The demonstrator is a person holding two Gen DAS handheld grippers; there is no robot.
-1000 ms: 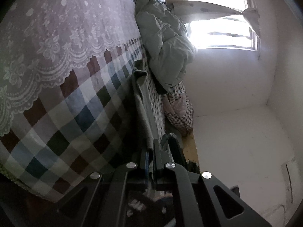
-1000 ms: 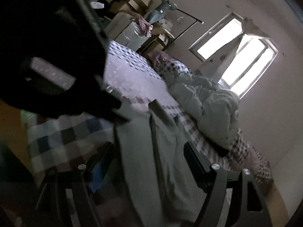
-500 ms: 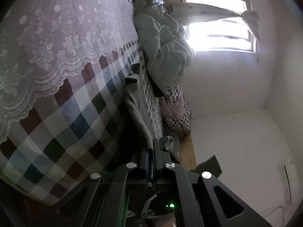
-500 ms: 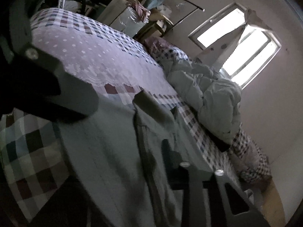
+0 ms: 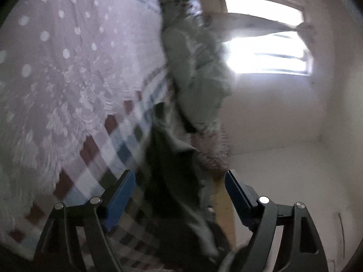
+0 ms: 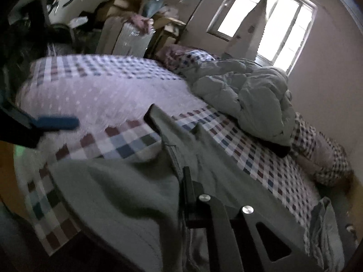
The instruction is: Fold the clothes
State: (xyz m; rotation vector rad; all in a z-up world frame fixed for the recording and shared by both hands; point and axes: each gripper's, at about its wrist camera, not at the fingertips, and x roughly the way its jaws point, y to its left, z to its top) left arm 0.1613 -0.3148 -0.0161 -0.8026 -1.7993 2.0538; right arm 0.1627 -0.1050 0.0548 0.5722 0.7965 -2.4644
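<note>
Two grippers are in my views, and they stand in opposite states. My left gripper (image 5: 179, 195) has its blue-padded fingers (image 5: 120, 199) spread far apart and still parting; the grey-green soft cloth garment (image 5: 172, 158) hangs in the gap between them, but neither pad presses on it, so it is released. That view is blurred, and I cannot tell how much of the cloth lies folded there.

My right gripper (image 6: 187, 195) is clenched, its black fingers pinched together on a ridge of the same garment (image 6: 127, 192), which bunches up around them. The garment lies on the near edge of the bed, draped over the checked blue, maroon and white bedsheet (image 6: 249, 154), with one dark-trimmed corner pointing away from the gripper toward the middle of the bed.

Beyond the garment, a lilac dotted lace coverlet (image 6: 109, 97) spreads over the bed. A puffy pale green quilt (image 6: 249, 97) is heaped on the far side of the bed, below the bright window (image 6: 267, 20). One blue pad of the left gripper (image 6: 55, 122) shows over the coverlet's near edge, apart from the garment.
</note>
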